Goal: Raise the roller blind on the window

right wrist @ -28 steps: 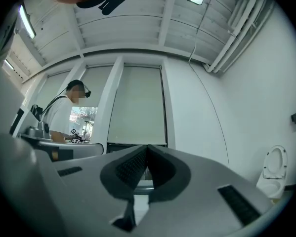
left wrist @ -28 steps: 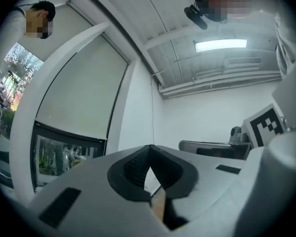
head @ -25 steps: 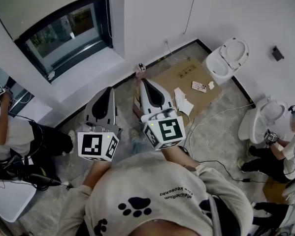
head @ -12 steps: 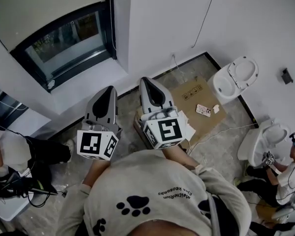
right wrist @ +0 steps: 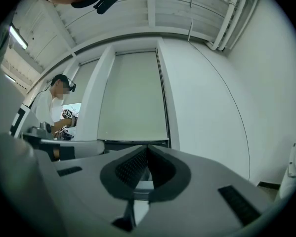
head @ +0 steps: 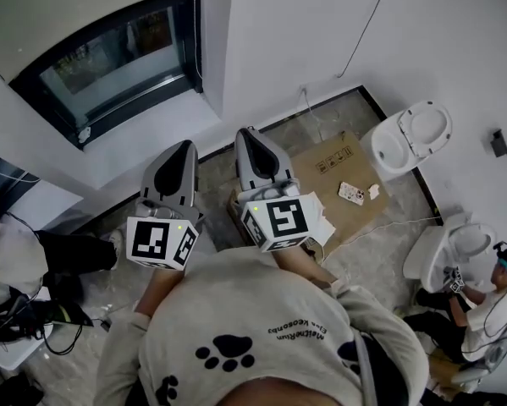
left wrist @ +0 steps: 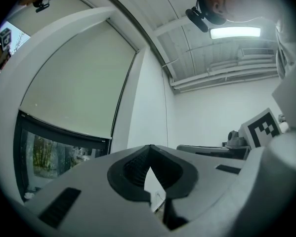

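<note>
l claw point(head: 187, 146) + r claw point(head: 245, 134) pressed together, empty | roller blind point(head: 75, 7) ahead, well apart

Hardly any print can be read

The sweatshirt point(head: 297, 328) carries two lines of small upside-down lettering, too small to read. Square black-and-white markers sit on the left gripper point(head: 187, 145) cube point(head: 162, 241) and the right gripper point(head: 246, 132) cube point(head: 278, 221). Unreadable dark symbols mark the cardboard sheet point(head: 336, 161).

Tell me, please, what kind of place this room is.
Most likely a bare bathroom, or a mock-up of one, not yet fitted out. A white toilet stands loose by the wall, flattened cardboard lies on the floor, and the window has its roller blind mostly lowered.
</note>
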Tool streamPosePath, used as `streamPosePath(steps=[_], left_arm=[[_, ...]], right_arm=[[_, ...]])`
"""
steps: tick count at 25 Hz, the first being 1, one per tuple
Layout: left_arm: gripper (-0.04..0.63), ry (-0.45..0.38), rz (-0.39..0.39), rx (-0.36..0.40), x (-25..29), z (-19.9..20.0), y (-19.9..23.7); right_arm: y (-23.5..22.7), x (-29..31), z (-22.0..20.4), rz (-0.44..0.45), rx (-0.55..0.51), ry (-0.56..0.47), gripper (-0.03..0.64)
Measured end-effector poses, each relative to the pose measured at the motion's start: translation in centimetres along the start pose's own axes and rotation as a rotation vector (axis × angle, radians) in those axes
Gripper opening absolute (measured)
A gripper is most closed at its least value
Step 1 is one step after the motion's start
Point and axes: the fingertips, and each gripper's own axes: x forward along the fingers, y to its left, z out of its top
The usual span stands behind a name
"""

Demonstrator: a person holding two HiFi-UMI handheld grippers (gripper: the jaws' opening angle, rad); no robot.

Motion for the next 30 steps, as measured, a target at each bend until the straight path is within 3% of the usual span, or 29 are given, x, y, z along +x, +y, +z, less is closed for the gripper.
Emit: streamPosePath(steps=[10,19,30], left_arm=[[-0.005,-0.005,-0.039,-0.025,5.6,-1.1,4.7],[-0.005,0.01,-0.11,0.006,16.2,-1.7,12.3],[-0.005,0.044,-0.223,-0.04,27.9,-1.8,20.1]], right_arm=[[-1.5,5.7,-1.0,-0.03,-0.029,-0.003,0.009],[-4.7,17.7,-2.7,-0.075,-0.024,0.017,0.009],[-8.6,30.3,-3.1,-0.149,-0.053,0.059,0.009]])
